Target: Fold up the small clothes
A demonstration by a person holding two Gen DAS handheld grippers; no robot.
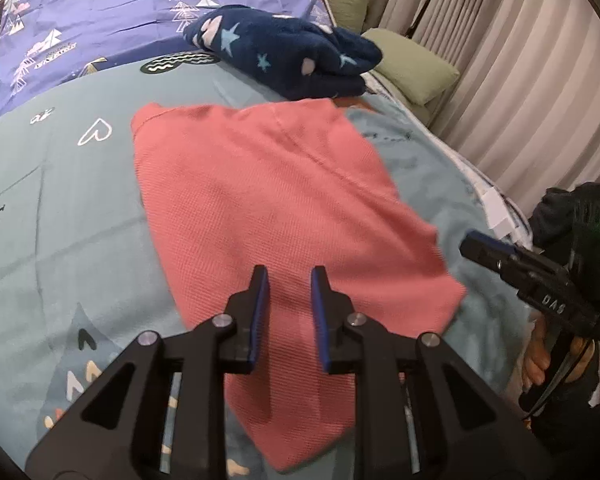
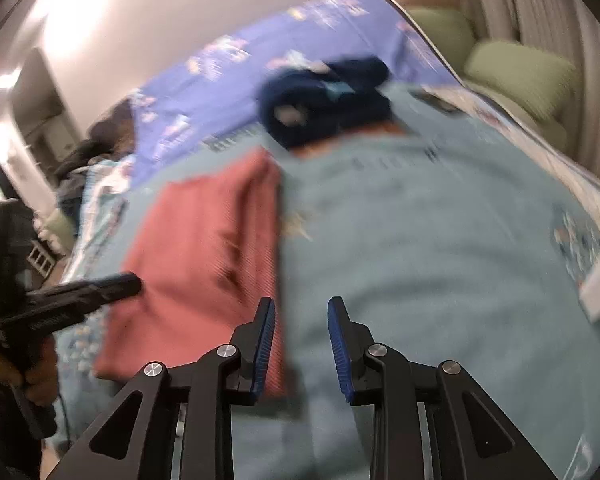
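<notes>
Black linkage arms and blue pads of the left gripper (image 1: 289,296) fill the bottom of the left wrist view, its jaws parted by a narrow gap with nothing between them. They hang over the near part of the pink knit garment (image 1: 284,208), which lies folded and flat on the teal bedspread (image 1: 60,208), its far edge close to a folded navy star-print fleece (image 1: 288,56). Off that garment's right edge, the right gripper (image 1: 476,248) points in from the side, apart from the cloth. In the blurred right wrist view, the right gripper's own jaws are likewise narrowly parted and empty above the bedspread, with the pink garment's right edge just under the left pad (image 2: 266,344). Green pillows (image 1: 412,64) sit beside pale curtains (image 1: 520,80).
</notes>
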